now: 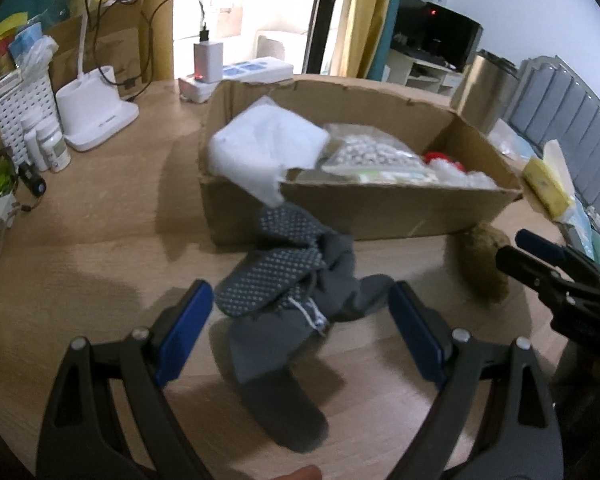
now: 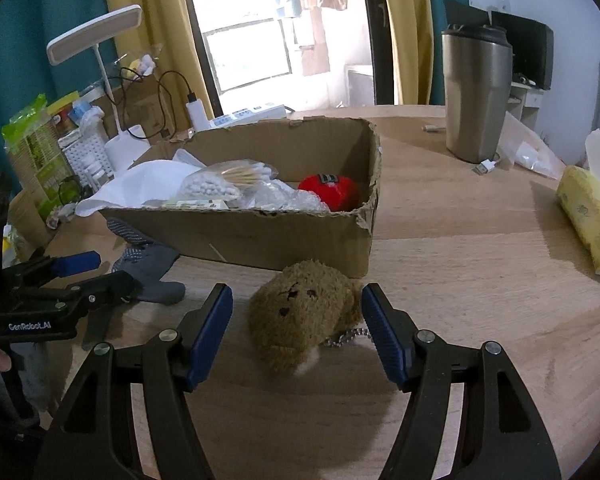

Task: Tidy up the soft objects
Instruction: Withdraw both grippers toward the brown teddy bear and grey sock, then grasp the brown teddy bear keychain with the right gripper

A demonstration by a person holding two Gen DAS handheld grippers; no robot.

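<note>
Left wrist view: the left gripper hangs over a wooden table, jaws spread wide and holding nothing. Between and just beyond its blue pads lies a heap of grey socks, some with dotted grip soles, tangled together. The heap lies near the front wall of a cardboard box. To grasp well, the jaws probably need to straddle the thickest bunch of cloth and close low, so no loose sock slips out. At the right edge the right gripper shows near a brown plush.

Right wrist view: the right gripper is open too, with a gap on each side of a brown teddy bear. It holds nothing. The bear lies on the table, touching or just in front of the box's near right corner. A small metal chain trails from it; closing on the plush body, not the chain, seems wisest.

The open box holds white cloth or paper draped over its left rim, a clear bag of cotton swabs, and a red plush item at the right end. A steel tumbler stands far right.
</note>
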